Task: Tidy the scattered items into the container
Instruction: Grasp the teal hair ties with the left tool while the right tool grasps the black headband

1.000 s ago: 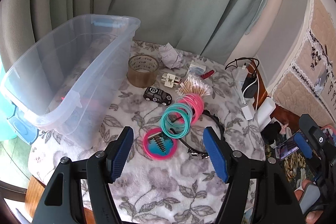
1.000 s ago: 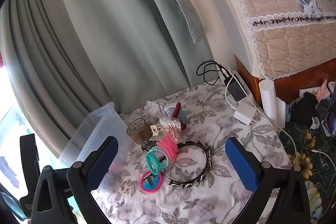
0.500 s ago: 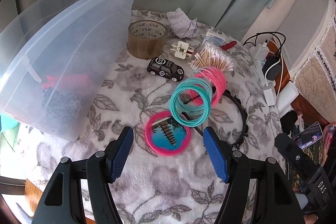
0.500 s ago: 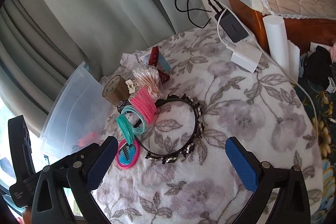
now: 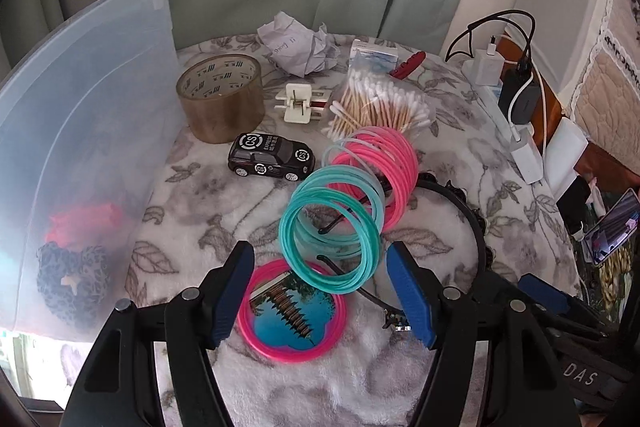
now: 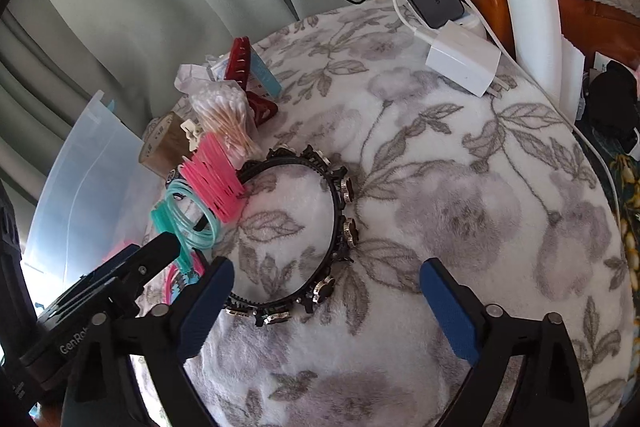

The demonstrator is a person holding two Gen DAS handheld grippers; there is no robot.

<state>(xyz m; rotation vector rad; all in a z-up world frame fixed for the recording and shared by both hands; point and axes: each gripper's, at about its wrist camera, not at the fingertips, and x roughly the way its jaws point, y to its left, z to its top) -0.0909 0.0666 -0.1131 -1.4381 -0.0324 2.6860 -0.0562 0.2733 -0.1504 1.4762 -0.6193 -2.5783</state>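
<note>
Round pink-rimmed pocket mirror (image 5: 291, 311) lies on the floral-cloth surface (image 5: 320, 387), just in front of the clear plastic storage bin (image 5: 80, 155). Left gripper (image 5: 320, 293) has dropped closer; its fingers are apart, straddling the mirror, nothing clamped. Right gripper (image 6: 326, 301) also lowered over the black studded headband (image 6: 336, 227) beside the mirror, its fingers just narrowed but still apart, so pickups look imminent.

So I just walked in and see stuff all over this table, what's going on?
A person with two handheld grippers is tidying it into the clear plastic bin. The left gripper hangs open above the pink-rimmed mirror and the spring toy. The right gripper, open, its jaws just narrowing, straddles the black headband. Neither holds anything yet.
</note>
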